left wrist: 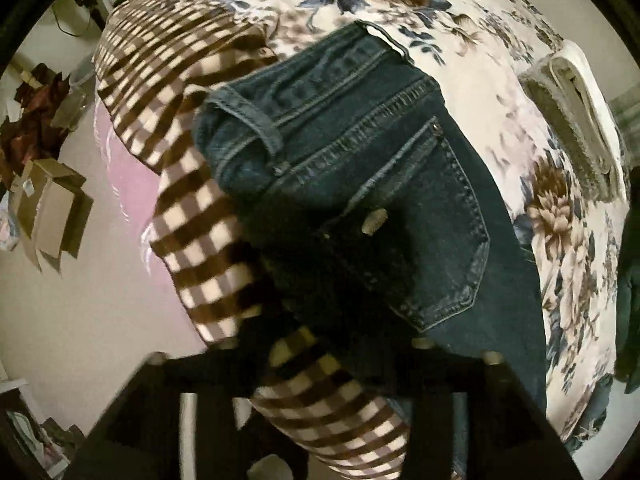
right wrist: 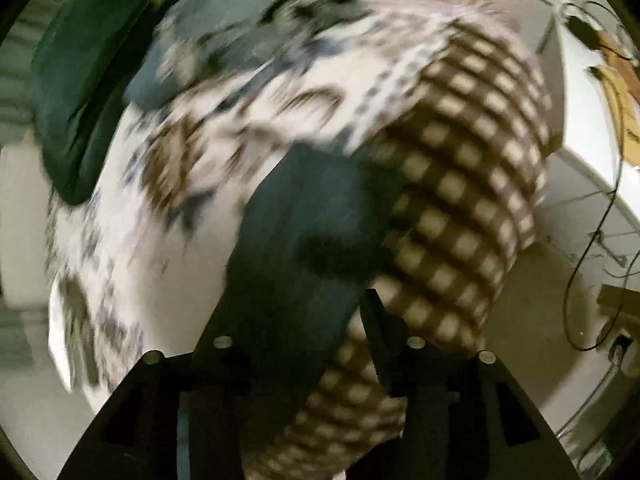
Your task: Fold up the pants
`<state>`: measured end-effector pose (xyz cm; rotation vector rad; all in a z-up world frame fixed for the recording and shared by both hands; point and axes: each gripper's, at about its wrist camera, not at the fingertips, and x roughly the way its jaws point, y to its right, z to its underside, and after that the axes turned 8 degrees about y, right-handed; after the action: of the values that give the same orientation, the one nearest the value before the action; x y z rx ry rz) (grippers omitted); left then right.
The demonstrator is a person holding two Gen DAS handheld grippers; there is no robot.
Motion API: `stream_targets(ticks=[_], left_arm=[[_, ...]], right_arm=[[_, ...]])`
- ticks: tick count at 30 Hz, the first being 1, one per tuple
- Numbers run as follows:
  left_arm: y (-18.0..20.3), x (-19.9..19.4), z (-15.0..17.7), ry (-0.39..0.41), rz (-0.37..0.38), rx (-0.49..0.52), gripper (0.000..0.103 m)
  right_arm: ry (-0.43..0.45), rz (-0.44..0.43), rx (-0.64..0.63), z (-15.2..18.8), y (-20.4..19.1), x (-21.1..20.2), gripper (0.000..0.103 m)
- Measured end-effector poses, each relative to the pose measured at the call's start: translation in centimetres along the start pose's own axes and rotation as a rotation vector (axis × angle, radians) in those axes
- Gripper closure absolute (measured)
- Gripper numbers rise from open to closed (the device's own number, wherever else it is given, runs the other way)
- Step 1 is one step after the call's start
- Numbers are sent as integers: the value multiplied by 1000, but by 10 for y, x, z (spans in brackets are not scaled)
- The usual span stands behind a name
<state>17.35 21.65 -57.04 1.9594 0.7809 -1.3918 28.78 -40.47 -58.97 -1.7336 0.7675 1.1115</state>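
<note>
Mid-fold: left hand-held gripper (left wrist: 340, 264) clamps the jeans (left wrist: 400, 184) near the back pocket; right hand-held gripper (right wrist: 320, 280) pinches denim too. Next, lay it flat on the bed (left wrist: 568, 240).

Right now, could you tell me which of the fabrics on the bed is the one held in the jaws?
The dark blue jeans, with a stitched back pocket; the checked blanket and the floral bedspread only lie underneath them.
</note>
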Motion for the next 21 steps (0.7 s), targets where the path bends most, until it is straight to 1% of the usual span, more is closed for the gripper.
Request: stream_targets(ticks=[1,2,3,4,5,6,8,9,10,12,13,14,15,16,17,18,19,20,21], left_arm=[[3,3,1,-7,-4,8,35],[6,5,3,-10,-4,20,32],[11,7,5,-9,-8,39,32],[16,9,7,-7,-14,55,32],[20,10,9,-5,-21,70,32],[23,11,11,-5,-30,81,32],[26,9,14,3,-38,97,32],[27,8,16,6,-40,102,32],[27,7,17,10,-48,105,32],[24,7,17,4,-43,101,32],[21,8,17,-1,-44,95,32],[20,8,16,-3,-42,91,32],[17,8,15,-7,-38,84,32],[14,7,14,-12,-36,76,32],[10,4,13,-15,-28,61,32],[9,3,12,-15,-20,52,32],[5,1,9,-14,-9,41,32],[2,-1,7,-13,-3,32,32],[0,-1,4,-14,2,27,32]], right_arm=[[-8,15,6,-7,3,8,52],[-31,36,7,-13,8,18,52],[-47,32,17,-19,12,28,52],[-36,-5,19,-22,14,35,59],[-20,1,-2,-22,12,35,89],[14,28,-73,-22,4,29,96],[74,14,-147,-19,-14,13,99],[127,5,-184,-20,-19,-3,99],[159,-5,-193,-20,-21,-13,100],[192,26,-204,-23,-17,-14,100],[169,35,-216,-23,-17,-6,100],[116,46,-226,-23,-18,9,98],[22,71,-215,-24,-12,27,98],[-21,73,-200,-22,-13,34,95],[-43,51,-179,-19,-13,34,87],[-37,15,-158,-14,-12,22,78],[-23,1,-149,-7,-13,10,63],[-16,-6,-139,0,-14,1,62],[-18,-37,-115,16,-16,-15,61]])
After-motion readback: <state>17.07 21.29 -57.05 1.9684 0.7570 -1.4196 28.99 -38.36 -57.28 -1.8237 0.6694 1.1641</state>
